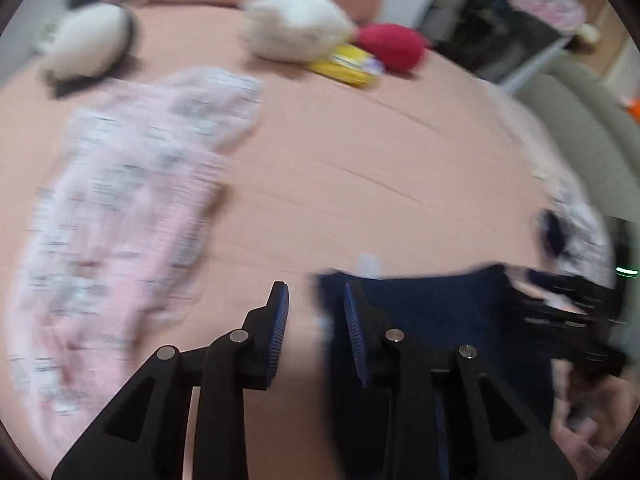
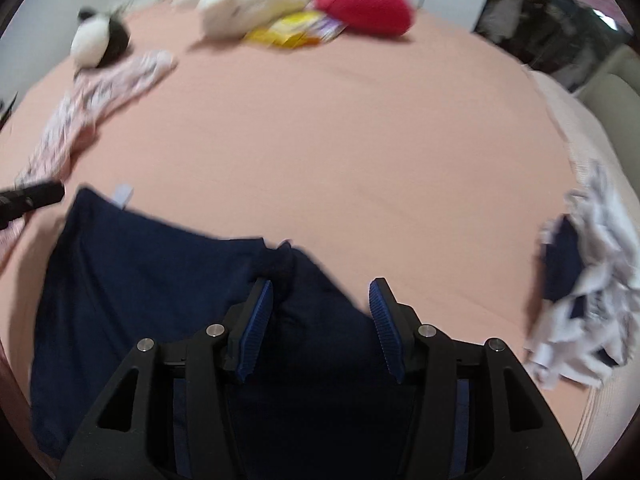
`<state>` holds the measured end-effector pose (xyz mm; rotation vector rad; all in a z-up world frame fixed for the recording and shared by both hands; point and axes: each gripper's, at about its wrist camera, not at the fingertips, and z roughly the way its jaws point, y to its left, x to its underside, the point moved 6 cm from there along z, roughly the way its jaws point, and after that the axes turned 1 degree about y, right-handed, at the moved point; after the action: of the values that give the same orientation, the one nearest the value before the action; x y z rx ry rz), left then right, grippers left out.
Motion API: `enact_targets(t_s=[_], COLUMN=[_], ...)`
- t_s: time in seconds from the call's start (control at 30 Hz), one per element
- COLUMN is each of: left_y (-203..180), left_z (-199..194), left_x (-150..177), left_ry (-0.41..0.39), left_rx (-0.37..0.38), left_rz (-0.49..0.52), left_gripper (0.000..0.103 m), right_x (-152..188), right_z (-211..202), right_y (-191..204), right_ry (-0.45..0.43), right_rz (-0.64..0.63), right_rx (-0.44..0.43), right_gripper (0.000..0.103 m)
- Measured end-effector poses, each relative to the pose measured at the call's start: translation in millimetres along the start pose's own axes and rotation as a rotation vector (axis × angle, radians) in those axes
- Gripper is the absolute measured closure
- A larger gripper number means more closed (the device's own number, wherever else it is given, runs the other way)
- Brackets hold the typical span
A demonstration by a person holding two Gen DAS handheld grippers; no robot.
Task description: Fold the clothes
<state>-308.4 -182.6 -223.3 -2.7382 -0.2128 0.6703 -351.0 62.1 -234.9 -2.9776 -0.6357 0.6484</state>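
Note:
A dark navy garment (image 2: 132, 268) lies on the pink bed at the near edge, with a small white label (image 2: 123, 195) at its far left corner. My right gripper (image 2: 320, 292) is open above its right part, holding nothing. In the left wrist view the same navy garment (image 1: 432, 312) lies under and right of my left gripper (image 1: 316, 296), which is open and empty over the garment's left edge. The right gripper shows as a blurred black shape (image 1: 568, 320) at the right. Both views are motion-blurred.
A pink patterned garment (image 1: 120, 216) lies spread at the left. A crumpled white and navy garment (image 2: 580, 292) sits at the bed's right edge. Plush toys, white (image 1: 296, 24), red (image 1: 392, 46) and black-and-white (image 1: 88, 40), and a yellow packet (image 1: 348, 66) lie at the far side.

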Motion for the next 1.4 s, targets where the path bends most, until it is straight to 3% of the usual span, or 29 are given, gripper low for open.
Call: enact_targets(t_s=[0.03, 0.13, 0.23, 0.37, 0.47, 0.6, 0.7, 0.83, 0.9, 1.0, 1.1, 1.17, 1.3, 1.4], left_y=[-4.3, -1.2, 1.8, 11.9, 19.5, 6.4, 0.9, 12.1, 13.0, 13.7, 10.2, -2.0, -37.0, -47.5], left_z=[6.5, 32.7, 27.9, 21.2, 16.1, 7.1, 4.7, 24.7, 21.9, 14.1, 13.2, 6.3, -16.0, -25.2], left_x=[1.3, 9.0, 2.0, -3.1, -6.8, -8.9, -6.1, -1.6, -3.2, -7.5, -2.7, 5.3, 36.5, 74.2], left_ry=[0.021, 0.087, 0.049, 0.021, 0.001, -0.024, -0.011, 0.101, 0.102, 0.084, 0.089, 0.090, 0.125, 0.177], left_rx=[0.009, -0.136, -0.251, -0.260, -0.268, -0.147, -0.128, -0.207, -0.199, -0.186, -0.193, -0.165, -0.001, 0.018], left_rz=[0.009, 0.060, 0.094, 0.052, 0.020, 0.025, 0.058, 0.091, 0.090, 0.073, 0.073, 0.092, 0.095, 0.071], left_gripper=[0.072, 0.075, 0.075, 0.071, 0.070, 0.065, 0.063, 0.061, 0.060, 0.057, 0.057, 0.057, 0.057, 0.057], right_x=[-0.8, -8.6, -16.2, -23.4, -22.6, -21.8, -23.0, -22.1, -26.6, -35.9, -30.8, -10.5, 51.7, 108.3], right_z=[8.3, 18.1, 14.5, -1.5, -15.9, -41.2, -32.8, 13.4, 27.5, 11.7, -24.2, -50.1, -87.3, -102.5], right_y=[0.2, -0.2, -2.6, -30.4, -43.7, -25.3, 1.6, 8.0, 1.7, -7.9, -5.9, -4.1, -0.7, -4.8], right_ry=[0.012, 0.001, -0.027, -0.099, -0.128, -0.198, -0.146, -0.024, -0.011, -0.048, -0.108, -0.107, -0.076, -0.037], right_rz=[0.014, 0.038, 0.014, 0.049, 0.138, 0.088, 0.007, -0.026, 0.024, 0.096, 0.103, 0.106, 0.137, 0.147], right_rx=[-0.007, -0.018, 0.051, 0.232, 0.131, 0.039, -0.052, 0.051, 0.037, 0.070, 0.038, 0.008, -0.043, -0.038], right_gripper=[0.051, 0.051, 0.051, 0.051, 0.051, 0.049, 0.049, 0.049, 0.046, 0.046, 0.046, 0.046, 0.046, 0.046])
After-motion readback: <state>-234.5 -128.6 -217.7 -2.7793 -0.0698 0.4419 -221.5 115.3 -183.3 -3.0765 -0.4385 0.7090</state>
